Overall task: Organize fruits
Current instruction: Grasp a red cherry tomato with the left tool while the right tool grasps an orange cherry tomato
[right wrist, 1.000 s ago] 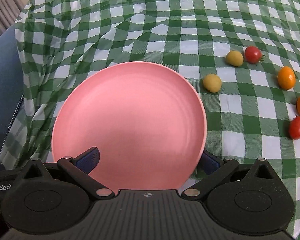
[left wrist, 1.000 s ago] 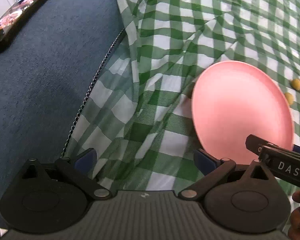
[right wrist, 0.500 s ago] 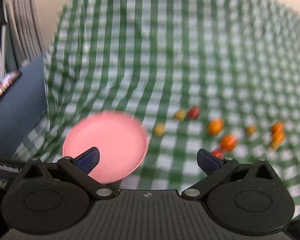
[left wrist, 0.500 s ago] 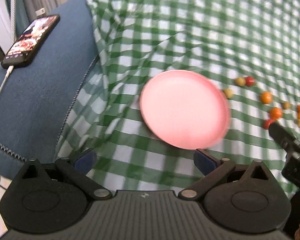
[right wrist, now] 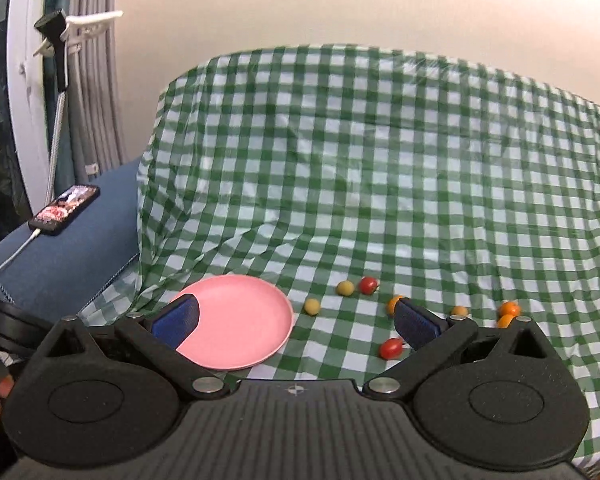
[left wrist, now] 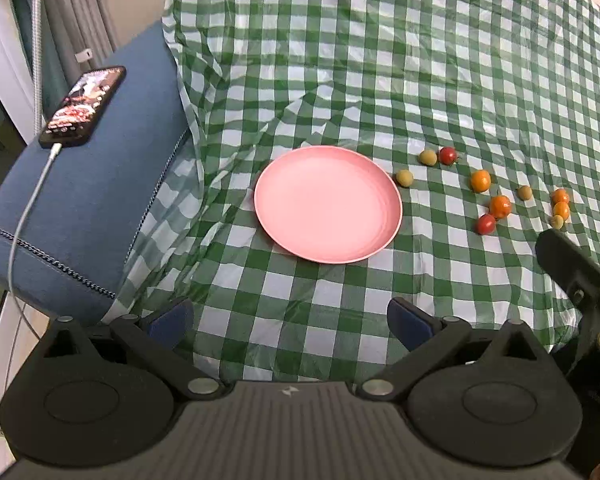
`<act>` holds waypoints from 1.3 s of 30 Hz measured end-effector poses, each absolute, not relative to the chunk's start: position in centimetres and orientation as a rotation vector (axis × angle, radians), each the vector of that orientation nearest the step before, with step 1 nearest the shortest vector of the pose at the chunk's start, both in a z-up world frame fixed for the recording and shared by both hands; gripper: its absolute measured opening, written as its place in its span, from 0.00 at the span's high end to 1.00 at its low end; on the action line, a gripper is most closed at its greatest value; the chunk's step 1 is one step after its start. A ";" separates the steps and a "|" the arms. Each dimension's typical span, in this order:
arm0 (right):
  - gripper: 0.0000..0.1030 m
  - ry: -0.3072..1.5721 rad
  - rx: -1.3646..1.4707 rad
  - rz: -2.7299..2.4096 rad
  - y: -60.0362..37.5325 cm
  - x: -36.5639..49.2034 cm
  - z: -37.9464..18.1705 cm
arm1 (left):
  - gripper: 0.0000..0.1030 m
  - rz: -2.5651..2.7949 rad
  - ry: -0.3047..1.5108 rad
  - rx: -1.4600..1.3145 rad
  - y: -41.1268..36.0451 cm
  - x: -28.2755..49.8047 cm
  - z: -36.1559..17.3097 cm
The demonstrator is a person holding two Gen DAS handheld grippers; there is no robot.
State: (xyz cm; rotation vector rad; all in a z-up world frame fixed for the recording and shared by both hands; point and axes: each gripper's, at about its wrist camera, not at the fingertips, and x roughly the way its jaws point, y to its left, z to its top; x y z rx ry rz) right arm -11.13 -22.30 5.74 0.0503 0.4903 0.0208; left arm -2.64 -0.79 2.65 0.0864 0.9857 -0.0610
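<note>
1. Fruits first: small round tomatoes lie loose on the green checked cloth (left wrist: 340, 60), all at about 3 o'clock of the pink plate (left wrist: 328, 204), which holds nothing.
2. Nearest the plate rim is a yellow-green tomato (left wrist: 404, 178); further out at 2 o'clock sit another yellow-green one (left wrist: 427, 157) and a red tomato (left wrist: 448, 155), touching or nearly so.
3. Beyond them are two orange tomatoes (left wrist: 480, 181) (left wrist: 500, 206), a second red one (left wrist: 486, 224), and a small cluster near the right edge.
4. Handling, as a judgement: each is light, smooth-skinned and soft, so it should roll away if nudged and could split under a hard squeeze. Best hold is across the widest middle, pads on opposite sides, closing gently.
5. Crumpled plastic cloth may let a fruit settle in a fold or slide.
6. Left gripper (left wrist: 288, 320) hovers at 6 o'clock of the plate, fingers spread wide, holding nothing.
7. Right gripper (right wrist: 296, 320) is likewise spread and holds nothing, with the plate and nearer fruits seen between its fingers.
8. Writing: none legible; a phone (left wrist: 83, 106) on the blue cushion (left wrist: 92, 200) shows a lit screen too small to read.
</note>
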 end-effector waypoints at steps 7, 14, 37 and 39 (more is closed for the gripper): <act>0.00 0.467 0.048 -0.014 -23.5 -12.9 5.6 | 0.00 -0.105 0.972 0.131 -3.0 -3.6 3.2; 0.00 0.450 0.112 -0.040 -26.5 -12.9 5.0 | 0.00 -0.153 0.983 0.190 -6.2 -3.0 2.7; 0.01 0.757 0.315 -0.445 -47.0 1.0 -7.5 | 0.00 -0.351 1.145 0.260 -24.3 11.7 -8.0; 0.01 0.795 0.310 -0.463 -47.9 3.6 -9.1 | 0.00 -0.357 1.166 0.273 -25.5 12.9 -9.5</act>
